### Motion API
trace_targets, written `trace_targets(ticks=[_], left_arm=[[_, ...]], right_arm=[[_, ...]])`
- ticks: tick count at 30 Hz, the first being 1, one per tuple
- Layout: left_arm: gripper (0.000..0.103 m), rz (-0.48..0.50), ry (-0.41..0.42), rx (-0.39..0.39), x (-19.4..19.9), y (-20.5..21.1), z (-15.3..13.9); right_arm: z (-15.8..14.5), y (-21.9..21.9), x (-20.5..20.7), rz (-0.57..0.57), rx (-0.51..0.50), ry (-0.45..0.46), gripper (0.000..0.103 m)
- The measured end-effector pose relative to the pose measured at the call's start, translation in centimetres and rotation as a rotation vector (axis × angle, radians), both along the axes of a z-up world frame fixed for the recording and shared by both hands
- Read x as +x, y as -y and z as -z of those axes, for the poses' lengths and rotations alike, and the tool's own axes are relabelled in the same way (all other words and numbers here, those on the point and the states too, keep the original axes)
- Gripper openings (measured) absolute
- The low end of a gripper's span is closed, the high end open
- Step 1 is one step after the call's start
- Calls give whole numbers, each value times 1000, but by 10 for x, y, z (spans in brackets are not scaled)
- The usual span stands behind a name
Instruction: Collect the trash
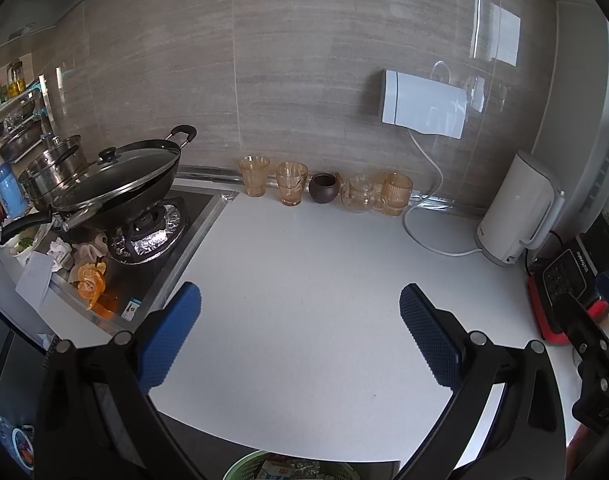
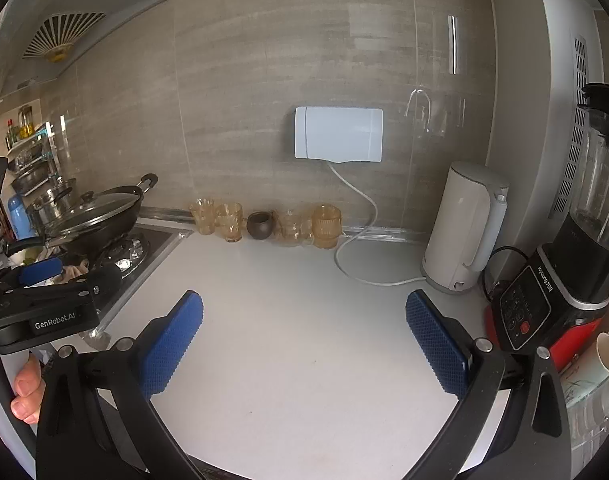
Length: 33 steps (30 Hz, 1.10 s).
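Orange peel (image 1: 91, 282) lies on the steel stove edge at the left, with crumpled white tissue (image 1: 60, 254), a beige wad (image 1: 90, 250) and a white paper slip (image 1: 34, 280) beside it. A green bin (image 1: 240, 466) with wrappers inside shows at the bottom edge, below the counter. My left gripper (image 1: 300, 290) is open over the bare white counter (image 1: 304, 272), to the right of the peel, holding nothing. My right gripper (image 2: 304, 300) is also open and holds nothing above the same counter. The left gripper's blue pad (image 2: 40, 272) appears at the far left of the right wrist view.
A black wok with a glass lid (image 1: 120, 184) sits on the foil-lined burner (image 1: 152, 228), a steel pot (image 1: 54, 168) behind it. Amber glasses (image 1: 292, 184) and a dark small pot (image 1: 322, 188) line the wall. A white kettle (image 2: 464, 228), its cable and a red blender (image 2: 544, 312) stand at the right.
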State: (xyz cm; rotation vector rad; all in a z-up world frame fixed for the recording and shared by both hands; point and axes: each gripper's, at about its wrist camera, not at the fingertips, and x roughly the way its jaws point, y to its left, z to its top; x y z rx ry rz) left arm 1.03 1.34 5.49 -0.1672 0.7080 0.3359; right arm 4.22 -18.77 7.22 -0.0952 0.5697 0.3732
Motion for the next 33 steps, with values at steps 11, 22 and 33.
trace_targets(ticks=[11,22,33], left_arm=[[95,0,0,0,-1,1,0],[95,-3,1,2,-3,0,0],[95,-6,-1,3,-5,-2,1]], right_arm=[[1,0,0,2,2,-1,101],[1,-2,-3,-2,8,-5,101],[3,-6,-2,-10,9,-16,101]])
